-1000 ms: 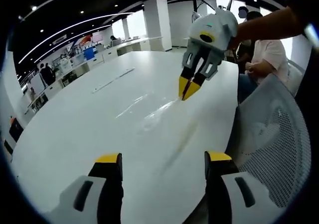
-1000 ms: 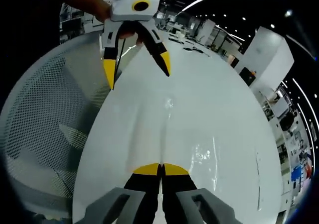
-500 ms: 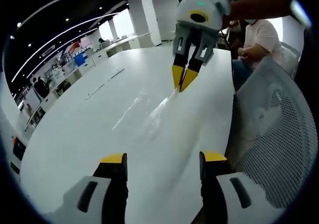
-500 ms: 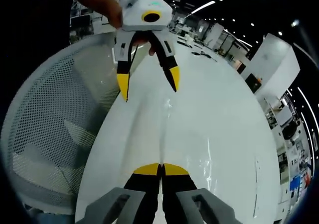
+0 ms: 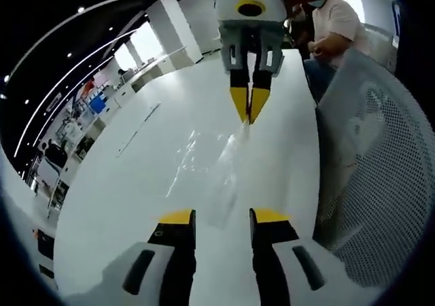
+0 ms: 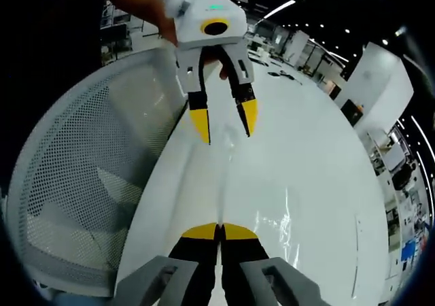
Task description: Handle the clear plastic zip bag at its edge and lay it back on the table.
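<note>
The right gripper (image 5: 248,112) pinches one edge of the clear zip bag (image 5: 219,170) between closed fingers, stretching it above the white surface (image 5: 136,177); the left gripper (image 5: 221,217), fingers apart, straddles the near edge, apparently to grasp it.

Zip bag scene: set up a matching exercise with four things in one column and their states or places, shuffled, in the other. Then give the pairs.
Things:
1. left claw
2. right claw
3. zip bag
4. mesh chair

States:
A. stretched over the white table
B. open
C. beside the table edge
D. shut on the bag's edge

Pairs: 1-B, 2-D, 3-A, 4-C
</note>
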A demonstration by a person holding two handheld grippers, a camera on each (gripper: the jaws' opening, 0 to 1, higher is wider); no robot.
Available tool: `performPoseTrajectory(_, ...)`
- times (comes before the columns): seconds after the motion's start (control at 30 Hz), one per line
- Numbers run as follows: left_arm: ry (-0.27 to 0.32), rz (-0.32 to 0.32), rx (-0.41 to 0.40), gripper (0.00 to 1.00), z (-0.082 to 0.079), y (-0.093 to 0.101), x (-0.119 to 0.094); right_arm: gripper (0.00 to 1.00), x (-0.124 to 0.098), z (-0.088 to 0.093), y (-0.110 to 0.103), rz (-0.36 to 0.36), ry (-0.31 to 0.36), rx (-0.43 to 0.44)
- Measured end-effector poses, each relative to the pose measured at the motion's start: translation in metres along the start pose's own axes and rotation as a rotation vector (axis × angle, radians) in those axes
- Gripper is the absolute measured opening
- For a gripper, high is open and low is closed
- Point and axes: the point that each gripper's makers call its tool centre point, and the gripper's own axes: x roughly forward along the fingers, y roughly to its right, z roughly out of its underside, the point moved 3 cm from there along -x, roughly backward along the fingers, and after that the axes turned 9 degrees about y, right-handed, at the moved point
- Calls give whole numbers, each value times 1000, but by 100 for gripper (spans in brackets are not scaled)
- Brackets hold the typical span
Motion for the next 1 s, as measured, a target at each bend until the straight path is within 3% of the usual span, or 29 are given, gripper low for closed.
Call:
performPoseTrajectory(0.53, -8, 27, 47, 8, 4, -2, 0, 0, 0, -4, 0, -4, 14, 1)
performPoseTrajectory(0.77, 3, 41, 21, 1, 0, -2, 0, 0, -4, -5, 3, 13, 31, 33)
performPoseTrajectory(1.0, 3, 65, 27, 0, -2, 0, 2, 4, -5, -5, 4, 35, 40, 65)
